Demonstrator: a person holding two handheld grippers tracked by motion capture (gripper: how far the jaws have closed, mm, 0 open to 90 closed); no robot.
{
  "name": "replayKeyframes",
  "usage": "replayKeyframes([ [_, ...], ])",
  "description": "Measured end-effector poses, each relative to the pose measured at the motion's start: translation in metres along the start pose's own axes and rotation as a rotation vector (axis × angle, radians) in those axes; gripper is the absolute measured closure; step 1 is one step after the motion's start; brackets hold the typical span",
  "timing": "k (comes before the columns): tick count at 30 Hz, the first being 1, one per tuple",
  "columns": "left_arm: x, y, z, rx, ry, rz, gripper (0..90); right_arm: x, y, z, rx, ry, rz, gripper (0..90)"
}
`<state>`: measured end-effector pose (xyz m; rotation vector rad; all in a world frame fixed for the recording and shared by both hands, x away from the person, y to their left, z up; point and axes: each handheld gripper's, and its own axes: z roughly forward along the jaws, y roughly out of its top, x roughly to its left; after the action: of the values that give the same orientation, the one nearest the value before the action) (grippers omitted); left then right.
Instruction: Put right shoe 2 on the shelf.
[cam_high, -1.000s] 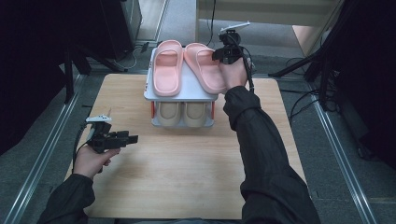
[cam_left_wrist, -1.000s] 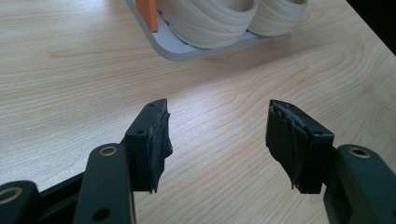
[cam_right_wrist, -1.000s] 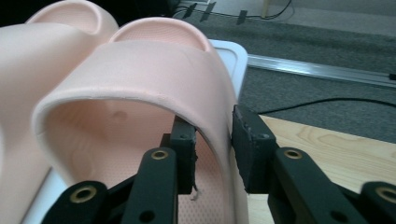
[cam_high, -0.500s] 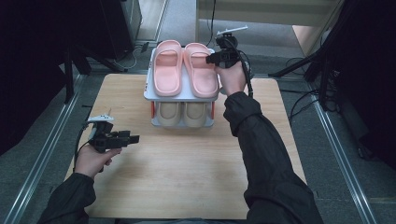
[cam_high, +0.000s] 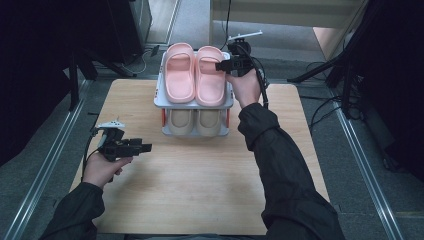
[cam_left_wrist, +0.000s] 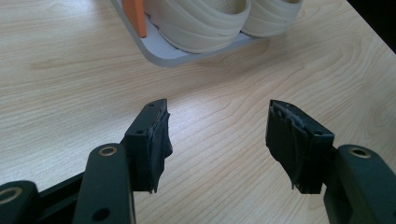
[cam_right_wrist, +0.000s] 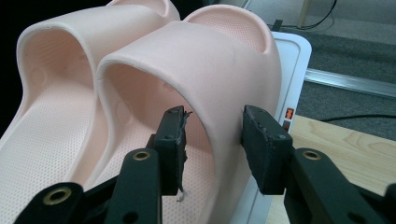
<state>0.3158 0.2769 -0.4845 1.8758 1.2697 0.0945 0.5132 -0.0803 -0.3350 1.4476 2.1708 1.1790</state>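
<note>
Wooden table (cam_high: 200, 200) on grey carpeted floor (cam_high: 35, 170)

The left gripper (cam_high: 145, 148) is held low in the left hand (cam_high: 102, 167), pointing level toward the person's right, with its jaws standing wide apart and nothing between them. The right arm (cam_high: 280, 165) is extended forward, and the right hand (cam_high: 245, 87) holds the right gripper (cam_high: 218, 65) level, pointing leftward. Its jaws have just been opening and stand partly apart.
</note>
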Motion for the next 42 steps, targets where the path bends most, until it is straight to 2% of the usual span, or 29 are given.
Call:
replayKeyframes([
  [5,0.000,0.002,0.002,0.005,-0.002,0.003,39.7,-0.002,-0.003,-0.001,0.001,0.014,-0.008,60.3],
  [9,0.000,0.003,0.003,0.006,-0.004,0.003,39.7,-0.004,-0.005,-0.004,-0.019,0.020,-0.026,60.1],
  [15,-0.001,0.004,0.005,0.011,-0.006,0.005,39.7,-0.010,-0.013,-0.015,-0.027,0.050,-0.036,60.7],
  [19,-0.001,0.005,0.007,0.020,-0.007,0.011,39.7,-0.011,-0.018,-0.023,-0.049,0.064,-0.060,61.8],
  [22,-0.002,0.006,0.009,0.022,-0.007,0.013,39.7,-0.013,-0.026,-0.032,-0.050,0.095,-0.084,63.1],
  [29,-0.002,0.008,0.012,0.025,-0.010,0.017,39.6,-0.019,-0.038,-0.043,-0.058,0.144,-0.076,64.0],
  [30,-0.002,0.009,0.013,0.028,-0.009,0.018,39.5,-0.020,-0.042,-0.048,-0.058,0.164,-0.078,65.3],
  [40,-0.004,0.014,0.019,0.044,-0.014,0.030,39.4,-0.020,-0.068,-0.061,-0.071,0.188,-0.133,65.7],
  [42,-0.004,0.015,0.021,0.044,-0.014,0.034,39.4,-0.021,-0.075,-0.064,-0.071,0.215,-0.132,65.7],
])
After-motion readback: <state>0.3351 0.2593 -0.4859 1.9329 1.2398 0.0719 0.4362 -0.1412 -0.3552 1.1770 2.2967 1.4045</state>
